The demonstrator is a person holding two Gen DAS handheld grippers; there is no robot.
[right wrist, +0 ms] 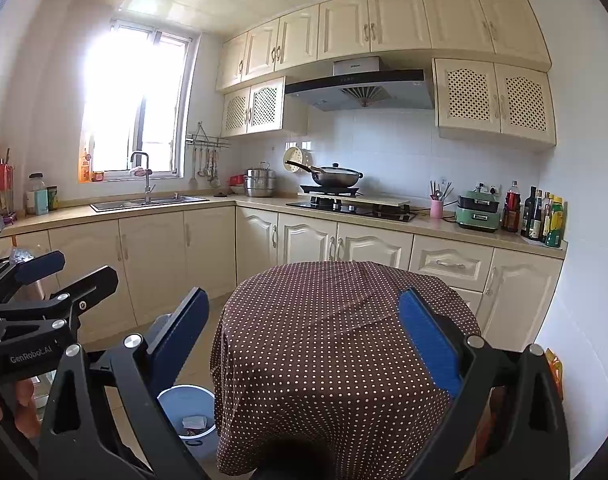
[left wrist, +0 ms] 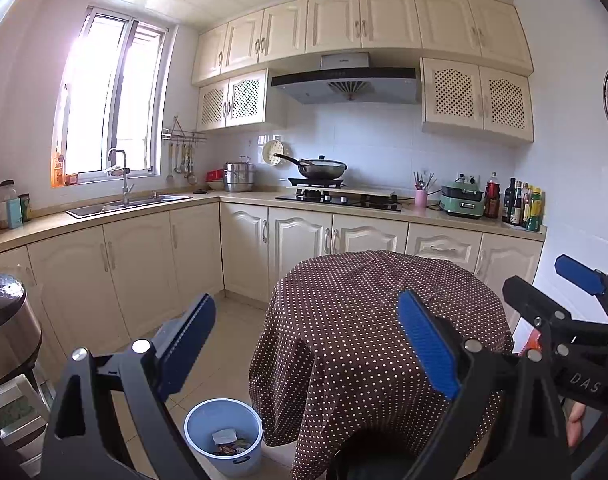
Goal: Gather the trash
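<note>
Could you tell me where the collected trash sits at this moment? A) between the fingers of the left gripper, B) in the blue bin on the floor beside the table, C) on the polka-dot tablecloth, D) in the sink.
B: wrappers and paper scraps lie inside the blue bin on the floor beside the table, whose cloth top is bare, and both the left gripper and right gripper are open with nothing between them.

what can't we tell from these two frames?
- Bin contents: wrappers and paper scraps, too small to identify in the left wrist view; the tablecloth cuts off part of the bin in the right wrist view.
- Orange item by the wall: mostly hidden behind the right gripper.
- Floor behind the table: covered by the cloth, both views.
- Left gripper: open, holds nothing.
</note>
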